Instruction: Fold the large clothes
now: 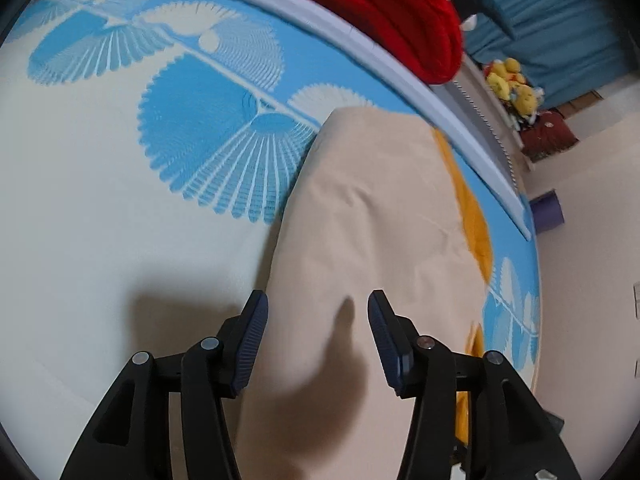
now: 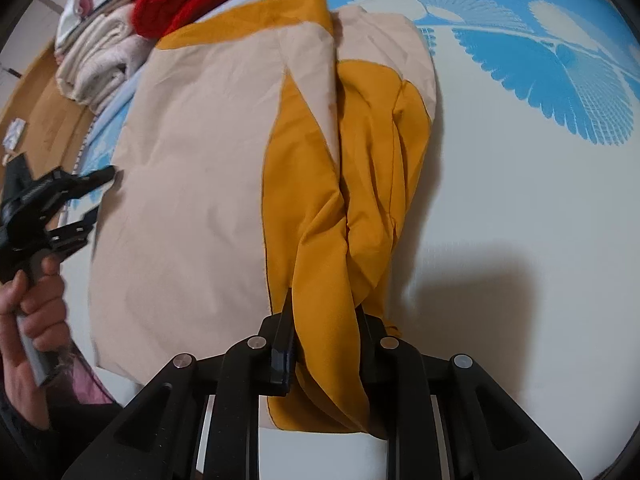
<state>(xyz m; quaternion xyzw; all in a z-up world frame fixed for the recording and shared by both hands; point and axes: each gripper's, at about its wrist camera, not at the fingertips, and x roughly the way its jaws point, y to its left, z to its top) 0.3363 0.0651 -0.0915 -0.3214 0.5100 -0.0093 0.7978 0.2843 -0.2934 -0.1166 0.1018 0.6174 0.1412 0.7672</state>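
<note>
Right gripper [image 2: 326, 344] pinches the yellow sleeve [image 2: 352, 184] to fold it over the cream jacket [image 2: 192, 168]; left gripper [image 1: 318, 334] waits wide open.

A home bedroom is indicated: a bed [image 1: 100, 208] covered in a blue-and-cream patterned sheet, a red blanket [image 1: 392, 8] piled at 12 o'clock, folded cream linens [image 2: 100, 60] at 10 o'clock, and yellow plush toys [image 1: 512, 84] (at 2 o'clock) are seen.
</note>
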